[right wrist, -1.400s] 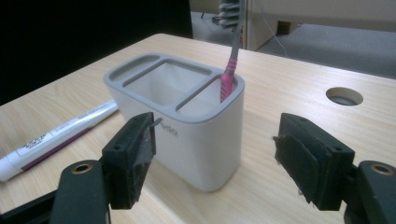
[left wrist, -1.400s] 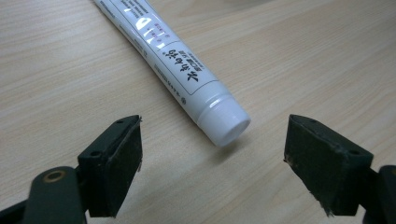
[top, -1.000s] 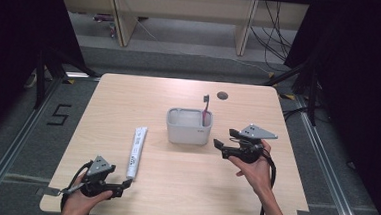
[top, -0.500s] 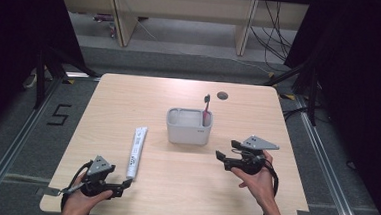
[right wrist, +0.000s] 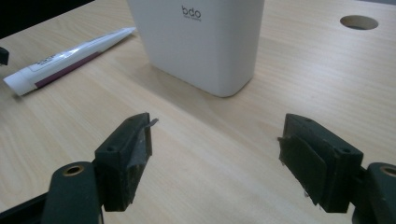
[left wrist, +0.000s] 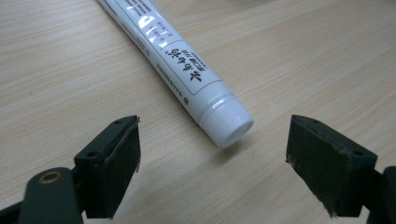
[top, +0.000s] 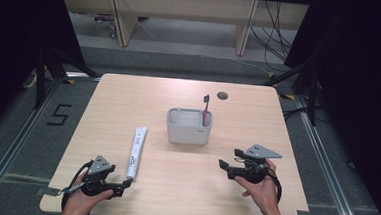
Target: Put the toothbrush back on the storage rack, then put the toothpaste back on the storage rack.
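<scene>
tube (left wrist: 187, 70): flat on table (top: 258, 116) near front-left corner, cap just ahead of left gripper (left wrist: 212, 163), untouched | left gripper: jaws wide, empty | right gripper (right wrist: 215, 161): jaws wide, empty, facing cup (right wrist: 201, 42) | high view adds: toothbrush (top: 207, 111) standing in cup

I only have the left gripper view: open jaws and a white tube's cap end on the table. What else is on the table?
Observer: A white rectangular holder stands beyond the tube, near the table's middle, seen from the high view.
Operator: Anything in it?
Observer: A toothbrush stands at its right side, head up above the rim.
Operator: Where's my other gripper?
Observer: The right gripper is to the right of the holder and nearer you, jaws open, holding nothing.
Operator: And the left gripper from above?
Observer: The left gripper sits just short of the tube's near end, apart from it.
</scene>
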